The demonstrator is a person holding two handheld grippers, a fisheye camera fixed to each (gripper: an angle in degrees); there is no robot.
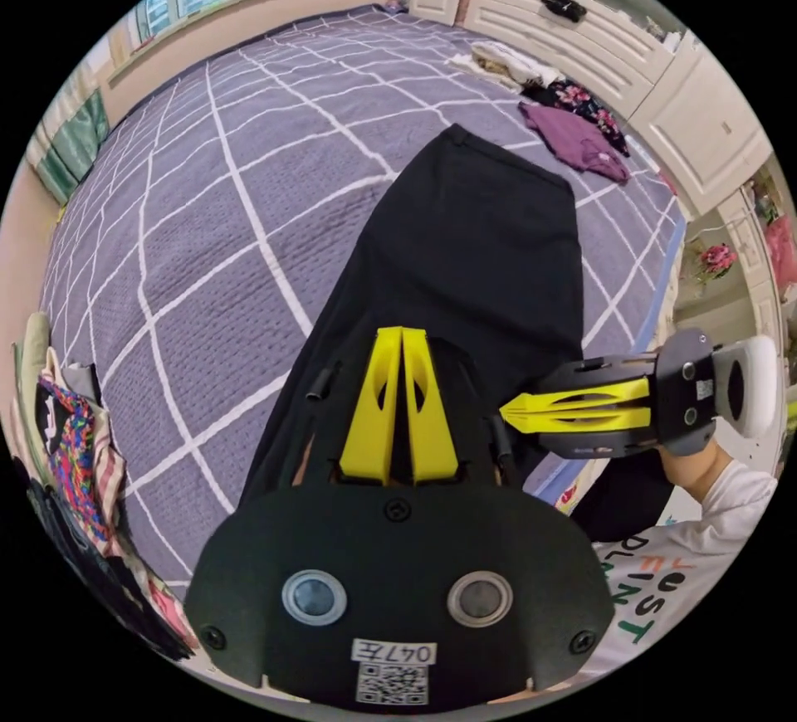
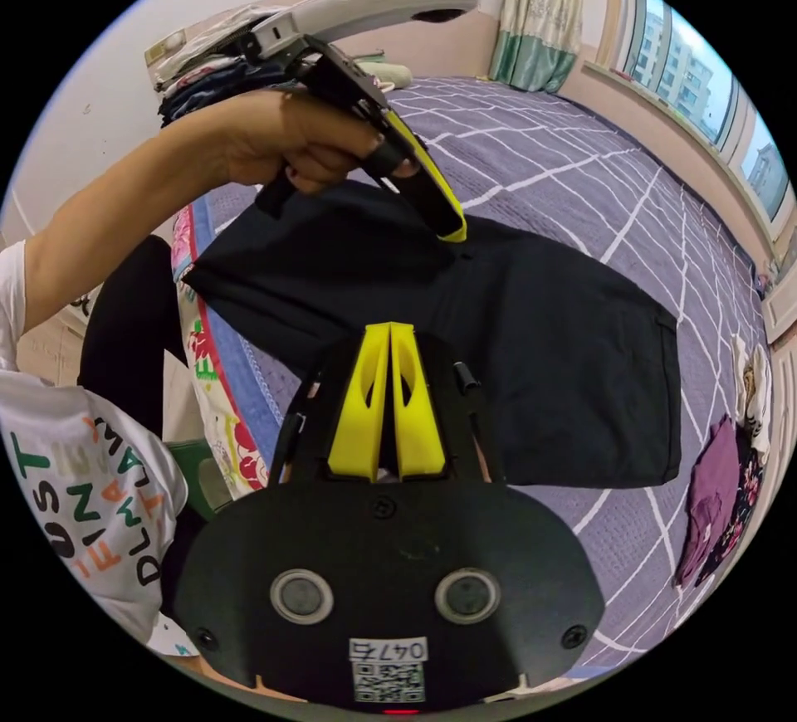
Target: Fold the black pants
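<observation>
The black pants (image 1: 465, 257) lie lengthwise on the purple quilted bed (image 1: 216, 241), their near end reaching over the bed's edge. My left gripper (image 1: 403, 334) has its yellow jaws pressed together on the near part of the cloth. In the right gripper view a hand holds that left gripper (image 2: 455, 236) with its tip pinched into the pants (image 2: 564, 357), where a crease starts. My right gripper (image 2: 390, 329) is shut on the fabric a little nearer the bed's edge. From the right it reaches the pants' side edge as the right gripper (image 1: 505, 415) in the left gripper view.
A purple garment (image 1: 581, 143) and other clothes lie at the far side of the bed by white drawers (image 1: 581, 33). A pile of colourful clothes (image 1: 70, 456) sits at the near left. The person's white printed shirt (image 2: 91, 473) is beside the bed's edge.
</observation>
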